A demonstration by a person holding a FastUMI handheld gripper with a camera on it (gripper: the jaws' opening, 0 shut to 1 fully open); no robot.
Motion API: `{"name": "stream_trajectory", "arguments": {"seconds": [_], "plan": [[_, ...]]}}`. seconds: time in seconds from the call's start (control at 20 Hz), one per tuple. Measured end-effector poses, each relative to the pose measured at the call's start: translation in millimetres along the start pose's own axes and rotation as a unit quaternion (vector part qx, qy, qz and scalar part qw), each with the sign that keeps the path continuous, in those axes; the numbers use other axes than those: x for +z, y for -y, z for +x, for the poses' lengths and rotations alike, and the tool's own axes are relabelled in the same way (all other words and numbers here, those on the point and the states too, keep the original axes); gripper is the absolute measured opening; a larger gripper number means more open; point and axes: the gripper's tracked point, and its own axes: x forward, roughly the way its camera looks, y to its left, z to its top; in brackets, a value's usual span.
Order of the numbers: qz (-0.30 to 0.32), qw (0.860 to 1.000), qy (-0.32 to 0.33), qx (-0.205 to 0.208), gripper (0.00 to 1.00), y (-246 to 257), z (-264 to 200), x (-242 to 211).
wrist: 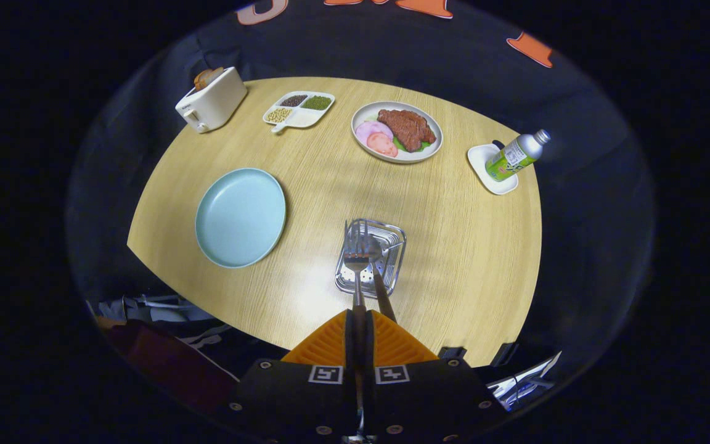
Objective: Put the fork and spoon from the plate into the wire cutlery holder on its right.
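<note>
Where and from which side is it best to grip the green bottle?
Probably its round body, from the near side: the bottle stands upright on a small dish, with a narrow cap. The tool is shut on the fork, above the wire holder.

Round wooden table (466, 259) ahead of the hand-held gripper (359, 324), carrying a wire cutlery holder (392, 262), empty blue plate (241, 217), toaster (212, 100), divided dish (299, 109), plate of meat (397, 131), bottle on saucer (495, 169).

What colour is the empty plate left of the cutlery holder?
Pale blue plate, gripper view.
</note>
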Motion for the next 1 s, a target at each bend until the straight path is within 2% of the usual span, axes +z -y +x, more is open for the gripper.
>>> {"name": "stream_trajectory", "arguments": {"seconds": [0.2, 0.5, 1.0], "plan": [[-0.020, 0.999, -0.048, 0.005, 0.05, 6.4, 8.5, -2.7], [-0.068, 0.992, -0.109, -0.014, 0.05, 6.9, 26.4, 2.5], [-0.097, 0.982, -0.158, -0.029, 0.05, 4.3, 58.2, 15.7]]}}
